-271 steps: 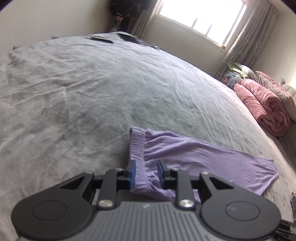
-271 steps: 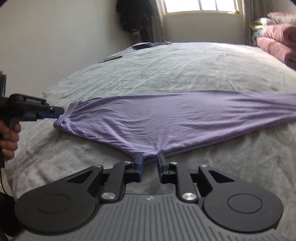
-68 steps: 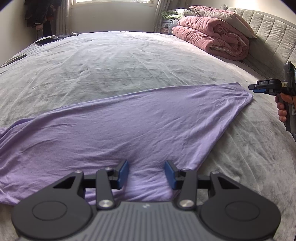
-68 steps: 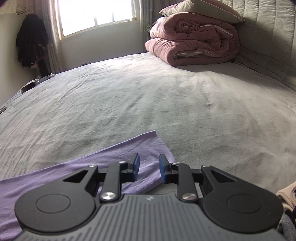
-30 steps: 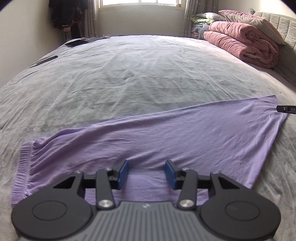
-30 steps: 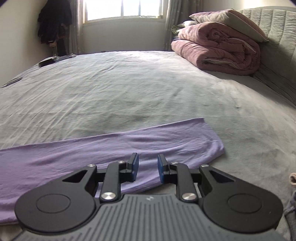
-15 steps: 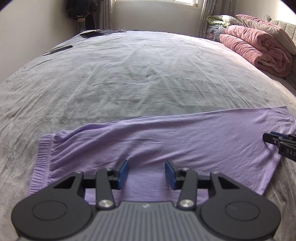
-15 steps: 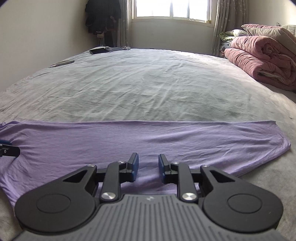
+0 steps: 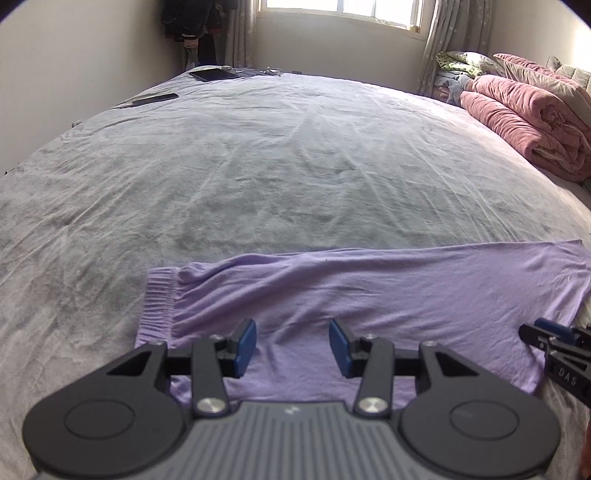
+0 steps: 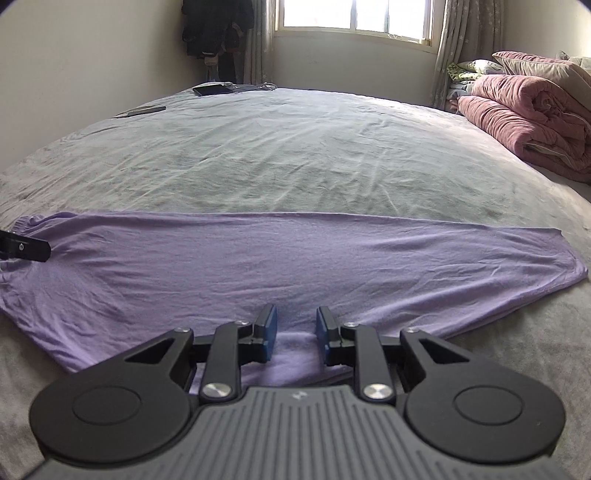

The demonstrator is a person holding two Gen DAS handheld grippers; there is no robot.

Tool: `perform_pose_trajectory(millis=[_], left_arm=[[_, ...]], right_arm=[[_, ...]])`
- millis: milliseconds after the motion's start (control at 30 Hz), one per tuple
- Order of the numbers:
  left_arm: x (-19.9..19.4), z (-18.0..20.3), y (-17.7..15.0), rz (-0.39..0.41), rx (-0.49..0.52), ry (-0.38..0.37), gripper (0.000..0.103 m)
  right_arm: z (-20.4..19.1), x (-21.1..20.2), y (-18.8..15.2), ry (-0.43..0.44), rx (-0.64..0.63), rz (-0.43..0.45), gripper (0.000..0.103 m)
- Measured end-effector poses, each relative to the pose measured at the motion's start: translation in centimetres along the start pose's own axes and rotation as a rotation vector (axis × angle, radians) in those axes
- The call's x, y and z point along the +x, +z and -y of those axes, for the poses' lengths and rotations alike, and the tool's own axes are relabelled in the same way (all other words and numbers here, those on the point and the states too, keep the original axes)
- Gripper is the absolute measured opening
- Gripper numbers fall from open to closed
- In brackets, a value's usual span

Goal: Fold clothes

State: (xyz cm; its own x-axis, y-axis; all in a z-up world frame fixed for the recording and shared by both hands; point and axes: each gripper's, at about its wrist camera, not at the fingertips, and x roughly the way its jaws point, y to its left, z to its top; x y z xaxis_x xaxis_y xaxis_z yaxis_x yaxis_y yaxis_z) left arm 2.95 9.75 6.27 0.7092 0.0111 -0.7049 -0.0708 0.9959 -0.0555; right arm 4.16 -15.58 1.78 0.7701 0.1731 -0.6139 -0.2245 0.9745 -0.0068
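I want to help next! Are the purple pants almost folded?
Done: the purple pants lie flat on the grey bed, apparently doubled leg over leg. In hand: nothing; the left tool and right tool hover open over the near edge. Left: folding them shorter, cuffs toward the waistband.

You've got 1 purple garment spread flat on the near part of 1 grey bed. 2 grippers: left gripper, right gripper. Far left: 1 tablet and 1 slim dark bar. Far right: 1 rolled pink quilt. 1 window.
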Motion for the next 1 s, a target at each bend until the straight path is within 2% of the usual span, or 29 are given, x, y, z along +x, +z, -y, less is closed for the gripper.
perform_pose_trajectory(millis=[267,400,633,1000], left_arm=[[-1.0,-1.5,-0.2,0.012,-0.029,-0.019,0.045],[-0.7,-2.1,-0.6,-0.014,-0.053,-0.049,0.045],[0.5,-2.7,-1.8,-0.038,-0.055,-0.051,0.045],[0.2,-4.1,-3.2,-0.009,-0.013,-0.098,0.045]], right_arm=[[-1.2,-0.5,-0.3,-0.001,0.078,-0.016,0.025],[-2.5,-0.5,0.1,0.002,0.053,-0.017,0.025],[-5.0,0.0,0.9,0.029,-0.002,-0.023,0.025],[-9.5,1.9,2.9,0.078,-0.084,-0.013,0.025]])
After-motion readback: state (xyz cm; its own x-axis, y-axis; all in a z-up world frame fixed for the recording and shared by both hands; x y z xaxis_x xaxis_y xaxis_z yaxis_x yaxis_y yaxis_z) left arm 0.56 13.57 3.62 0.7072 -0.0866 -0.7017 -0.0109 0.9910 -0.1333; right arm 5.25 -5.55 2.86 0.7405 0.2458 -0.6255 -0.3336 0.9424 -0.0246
